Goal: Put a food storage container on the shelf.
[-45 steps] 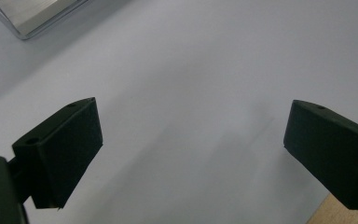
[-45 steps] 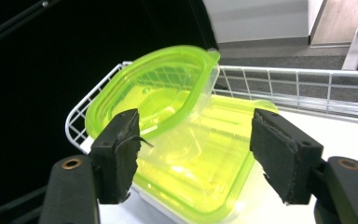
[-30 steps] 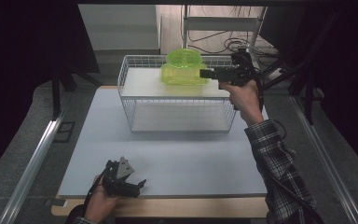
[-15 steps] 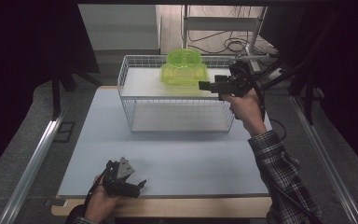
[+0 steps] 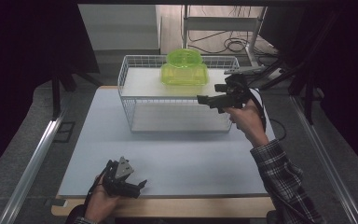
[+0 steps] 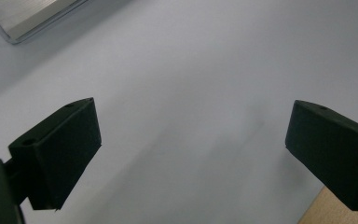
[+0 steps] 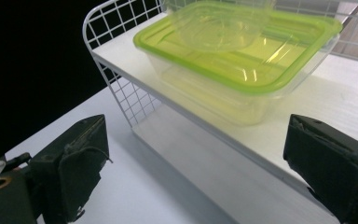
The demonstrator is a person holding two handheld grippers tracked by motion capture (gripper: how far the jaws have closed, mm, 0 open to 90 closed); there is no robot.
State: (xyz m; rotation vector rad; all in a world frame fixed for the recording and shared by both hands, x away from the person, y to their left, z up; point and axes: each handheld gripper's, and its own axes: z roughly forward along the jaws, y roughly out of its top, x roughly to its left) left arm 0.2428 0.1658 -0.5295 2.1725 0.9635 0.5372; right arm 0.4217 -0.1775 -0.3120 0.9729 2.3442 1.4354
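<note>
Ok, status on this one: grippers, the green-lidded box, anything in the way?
Right gripper open, nothing between its jaws, just been opening. Left gripper open, low over table. Green-lidded box on wire rack's top shelf, small container atop. Path clear.

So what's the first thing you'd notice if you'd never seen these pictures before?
The bright green container jumps out first, sitting on the top shelf of the white wire rack at the far side of the table, with a clear green bowl on its lid. Next is the right hand-held gripper, open and empty, just in front of the rack. The left hand-held gripper lies open at the table's near edge.
</note>
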